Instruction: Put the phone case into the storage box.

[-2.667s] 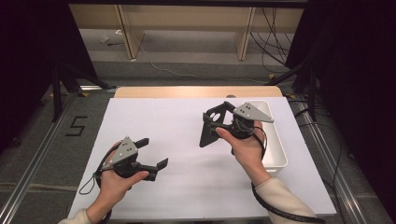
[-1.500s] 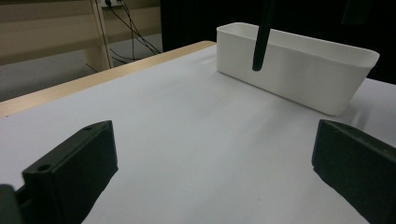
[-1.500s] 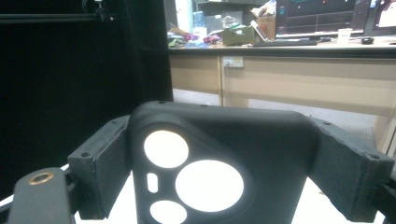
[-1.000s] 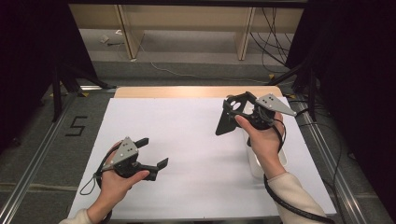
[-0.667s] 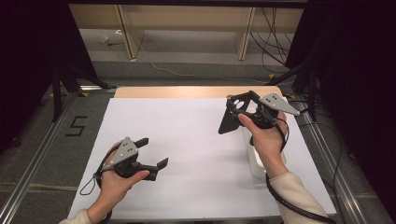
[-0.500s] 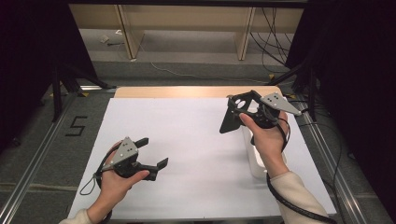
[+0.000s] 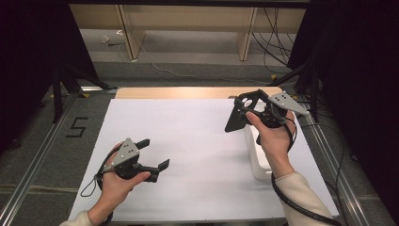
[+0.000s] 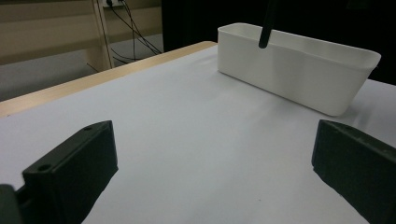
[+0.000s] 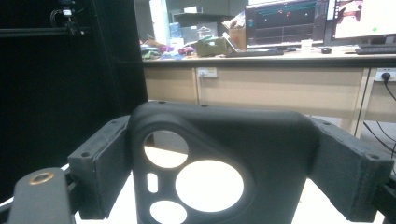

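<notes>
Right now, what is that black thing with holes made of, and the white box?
The black phone case in the right gripper looks like soft matte rubber or plastic: dull, no glare. The white box looks like smooth, thin-walled plastic with a faint sheen.

White table (image 7: pixel 188 141); white bin (image 8: pixel 299 70) rests on it

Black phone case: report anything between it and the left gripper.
Nothing visible. Bare white table sheet separates the black plastic phone case, clamped in the right gripper, from the open left gripper.
</notes>
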Available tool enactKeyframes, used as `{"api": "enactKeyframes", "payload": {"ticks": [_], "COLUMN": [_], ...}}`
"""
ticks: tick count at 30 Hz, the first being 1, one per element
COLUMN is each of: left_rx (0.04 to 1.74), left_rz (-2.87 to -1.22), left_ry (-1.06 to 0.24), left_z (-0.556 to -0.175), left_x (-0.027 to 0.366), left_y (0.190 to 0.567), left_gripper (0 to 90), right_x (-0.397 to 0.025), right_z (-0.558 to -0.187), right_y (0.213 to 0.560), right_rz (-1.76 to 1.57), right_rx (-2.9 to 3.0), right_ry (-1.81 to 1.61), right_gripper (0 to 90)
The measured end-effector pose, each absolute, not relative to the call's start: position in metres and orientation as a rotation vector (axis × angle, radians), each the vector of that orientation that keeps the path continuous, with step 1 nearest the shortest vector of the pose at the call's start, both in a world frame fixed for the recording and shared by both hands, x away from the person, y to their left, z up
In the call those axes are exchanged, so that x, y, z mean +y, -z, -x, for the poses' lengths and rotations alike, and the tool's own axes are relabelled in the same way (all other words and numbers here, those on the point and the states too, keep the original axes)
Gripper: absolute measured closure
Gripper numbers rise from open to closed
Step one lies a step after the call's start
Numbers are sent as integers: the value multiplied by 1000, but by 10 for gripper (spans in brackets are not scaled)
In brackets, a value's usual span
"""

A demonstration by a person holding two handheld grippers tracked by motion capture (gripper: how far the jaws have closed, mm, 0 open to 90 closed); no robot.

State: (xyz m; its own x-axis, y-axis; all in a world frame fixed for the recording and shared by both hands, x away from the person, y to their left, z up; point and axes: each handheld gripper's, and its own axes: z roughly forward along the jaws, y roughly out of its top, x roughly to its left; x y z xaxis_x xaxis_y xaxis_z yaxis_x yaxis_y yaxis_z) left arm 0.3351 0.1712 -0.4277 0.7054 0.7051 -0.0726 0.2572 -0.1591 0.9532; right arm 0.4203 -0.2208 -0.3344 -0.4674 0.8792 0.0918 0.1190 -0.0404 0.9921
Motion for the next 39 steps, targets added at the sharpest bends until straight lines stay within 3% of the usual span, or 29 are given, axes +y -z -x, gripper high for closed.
{"api": "enactKeyframes", "payload": {"ticks": [39], "left_rx": [776], "left_rz": [-1733], "left_ry": [-481], "left_z": [-335], "left_x": [172], "left_y": [428], "left_gripper": [0], "right_x": [-239], "right_z": [-423], "right_y": [330], "right_rz": [-1099], "right_rx": [1565], "right_ry": [-1524], "right_gripper": [146]}}
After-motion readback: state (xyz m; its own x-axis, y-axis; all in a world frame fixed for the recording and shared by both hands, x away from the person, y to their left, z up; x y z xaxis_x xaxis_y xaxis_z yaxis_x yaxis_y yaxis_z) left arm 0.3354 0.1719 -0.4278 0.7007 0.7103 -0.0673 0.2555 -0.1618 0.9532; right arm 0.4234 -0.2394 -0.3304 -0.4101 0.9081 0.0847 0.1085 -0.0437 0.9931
